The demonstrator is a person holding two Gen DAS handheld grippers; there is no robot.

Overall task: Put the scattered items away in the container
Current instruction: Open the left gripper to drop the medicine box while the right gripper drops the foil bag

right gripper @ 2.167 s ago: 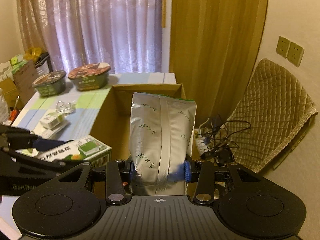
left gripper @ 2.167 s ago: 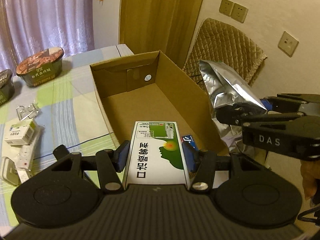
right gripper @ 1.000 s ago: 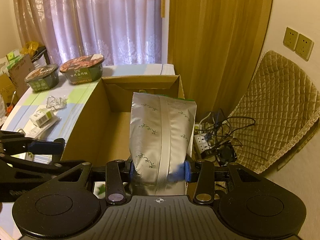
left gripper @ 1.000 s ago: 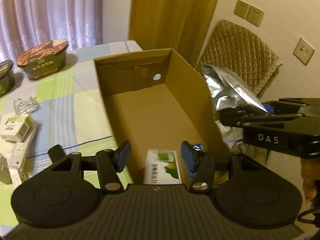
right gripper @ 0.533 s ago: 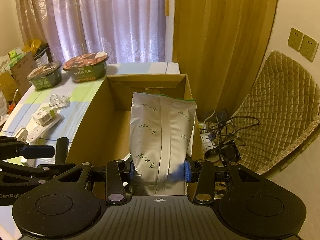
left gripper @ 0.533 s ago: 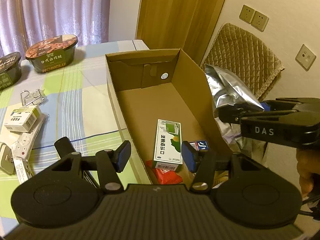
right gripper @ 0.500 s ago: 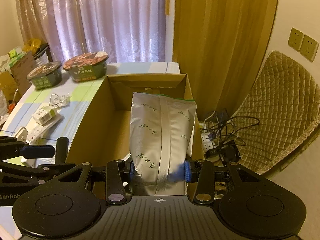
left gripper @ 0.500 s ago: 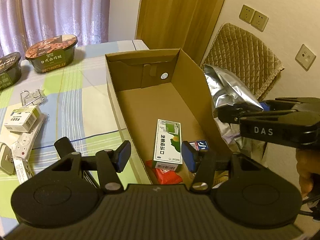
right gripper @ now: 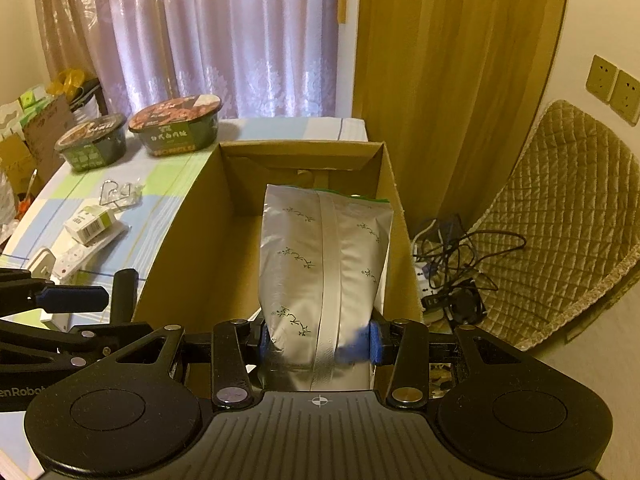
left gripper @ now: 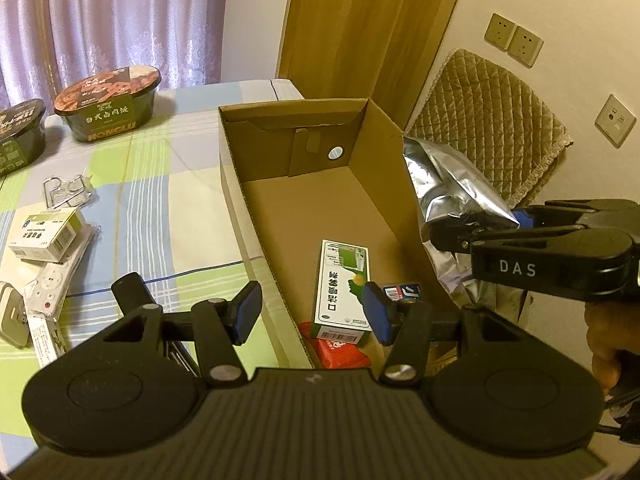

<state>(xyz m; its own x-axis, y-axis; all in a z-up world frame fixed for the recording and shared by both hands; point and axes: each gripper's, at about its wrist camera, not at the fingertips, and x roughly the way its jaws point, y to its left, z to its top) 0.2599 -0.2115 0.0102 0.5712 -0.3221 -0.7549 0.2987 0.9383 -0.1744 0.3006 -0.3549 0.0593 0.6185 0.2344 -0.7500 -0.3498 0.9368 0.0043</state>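
Pouch (right gripper: 324, 264) pinched upright in right gripper (right gripper: 318, 344) fingers, long axis toward cardboard box (left gripper: 400, 184) far wall, apparently above right wall | left gripper (left gripper: 312, 314) fingers spread, empty, above box's near end

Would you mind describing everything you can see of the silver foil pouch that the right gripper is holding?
The silver foil pouch is a shiny, crinkled bag with a flat seam down its middle, small dark printed motifs and a green strip along its far end. The right gripper is shut on its near end, blue pads pressing both sides, so it points forward over the cardboard box. In the left wrist view it hangs beside the box's right wall, outside it, not yet lowered in.
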